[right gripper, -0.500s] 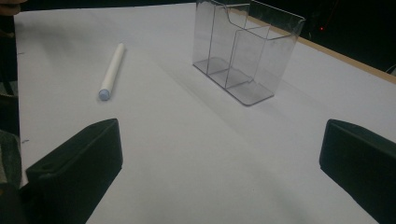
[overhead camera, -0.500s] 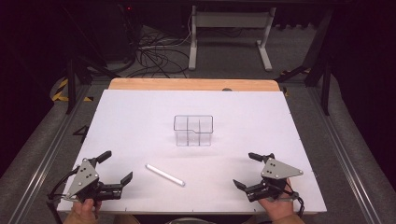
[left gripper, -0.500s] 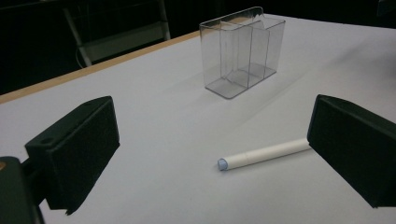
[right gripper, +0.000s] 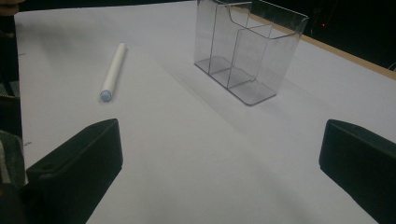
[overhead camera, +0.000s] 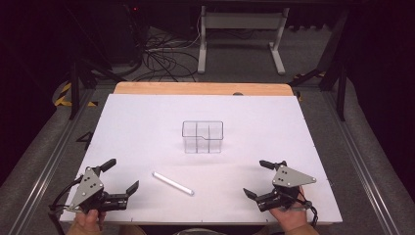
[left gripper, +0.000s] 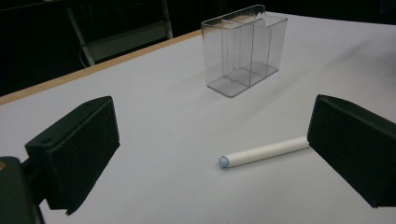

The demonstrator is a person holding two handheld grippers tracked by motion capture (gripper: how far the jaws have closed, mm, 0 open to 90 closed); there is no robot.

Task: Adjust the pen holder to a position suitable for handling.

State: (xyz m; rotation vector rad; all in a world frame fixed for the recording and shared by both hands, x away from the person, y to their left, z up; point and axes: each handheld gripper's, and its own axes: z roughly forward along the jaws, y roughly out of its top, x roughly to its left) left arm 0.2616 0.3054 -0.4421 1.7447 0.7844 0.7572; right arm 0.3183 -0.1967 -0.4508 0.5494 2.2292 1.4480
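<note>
Nothing appears to have moved since the earlier frame: both grippers sit at the lower corners of the frame as before, and the white tube lies where it did.

At lower left of the high view, the left gripper rests on the white table, jaws spread wide and empty, a hand behind it. Just right of it, in the lower centre, the white tube lies flat on the table, slanting from upper left to lower right; in the left gripper view its capped end points toward the camera and its far end passes behind the right-hand jaw.

Mid-frame stands a clear plastic organizer, upright, divided into compartments, all empty, well apart from the tube.

At lower right, the right gripper also rests released, nothing between its jaws.

The tube looks light, stiff and smooth, likely to roll if nudged across its length; a hold across its middle, jaws square to its axis, seems the surest. The organizer looks thin-walled and easy to tip.
</note>
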